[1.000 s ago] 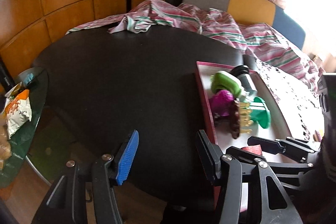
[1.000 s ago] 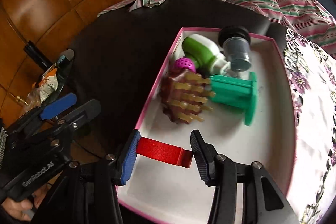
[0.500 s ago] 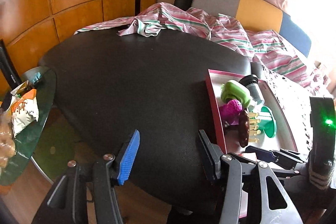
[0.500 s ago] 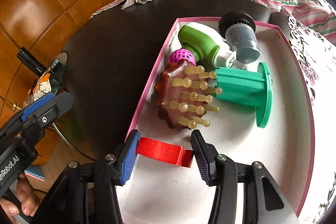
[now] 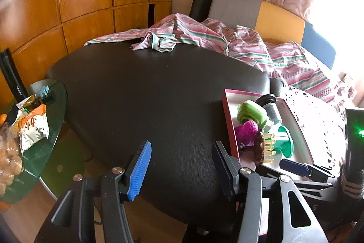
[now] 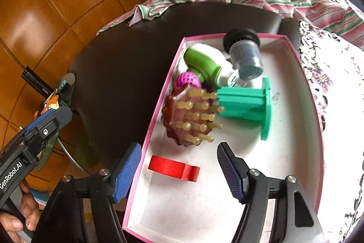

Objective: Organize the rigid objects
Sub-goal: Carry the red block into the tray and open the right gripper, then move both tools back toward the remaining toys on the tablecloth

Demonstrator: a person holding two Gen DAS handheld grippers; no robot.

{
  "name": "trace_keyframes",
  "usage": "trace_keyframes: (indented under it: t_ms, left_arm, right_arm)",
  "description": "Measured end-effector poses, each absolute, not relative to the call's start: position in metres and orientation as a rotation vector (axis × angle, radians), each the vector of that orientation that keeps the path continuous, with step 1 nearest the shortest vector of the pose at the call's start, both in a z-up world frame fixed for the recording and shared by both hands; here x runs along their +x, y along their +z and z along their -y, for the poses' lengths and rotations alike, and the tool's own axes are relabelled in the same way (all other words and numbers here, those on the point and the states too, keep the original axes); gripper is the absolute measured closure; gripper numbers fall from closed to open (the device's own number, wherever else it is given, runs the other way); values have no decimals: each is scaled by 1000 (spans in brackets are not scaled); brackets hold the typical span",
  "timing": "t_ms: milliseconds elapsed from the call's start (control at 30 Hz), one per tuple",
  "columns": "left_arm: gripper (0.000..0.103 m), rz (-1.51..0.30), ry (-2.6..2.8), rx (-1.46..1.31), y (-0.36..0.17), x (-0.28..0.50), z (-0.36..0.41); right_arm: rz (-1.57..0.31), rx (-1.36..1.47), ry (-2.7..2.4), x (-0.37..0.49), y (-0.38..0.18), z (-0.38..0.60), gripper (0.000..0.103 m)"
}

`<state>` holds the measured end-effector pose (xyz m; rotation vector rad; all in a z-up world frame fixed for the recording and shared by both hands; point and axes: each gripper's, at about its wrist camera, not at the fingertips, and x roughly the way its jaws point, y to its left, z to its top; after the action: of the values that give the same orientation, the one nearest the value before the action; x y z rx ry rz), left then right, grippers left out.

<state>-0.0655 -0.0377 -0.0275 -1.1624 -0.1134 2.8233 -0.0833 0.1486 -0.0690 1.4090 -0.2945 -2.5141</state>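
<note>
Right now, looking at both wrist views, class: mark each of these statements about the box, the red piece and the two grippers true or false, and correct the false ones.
1. The right gripper is clamped on the red piece. False: its jaws stand open, with the piece lying free between them.
2. The red piece lies inside the pink-edged box. True.
3. The left gripper holds the green spool. False: it is open and empty over the black table; the spool lies in the box.
4. The brown brush lies in the box with its pegs pointing towards the spool. True.
5. The striped cloth covers the box. False: it lies at the table's far edge.
</note>
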Motion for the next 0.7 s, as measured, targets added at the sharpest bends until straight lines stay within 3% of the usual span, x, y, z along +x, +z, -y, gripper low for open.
trace_keyframes:
  t_ms: [700]
  left_arm:
    - [47, 93, 2821, -1092, -10, -59, 31]
  right_arm:
    - [249, 1317, -2656, -57, -31, -181, 33]
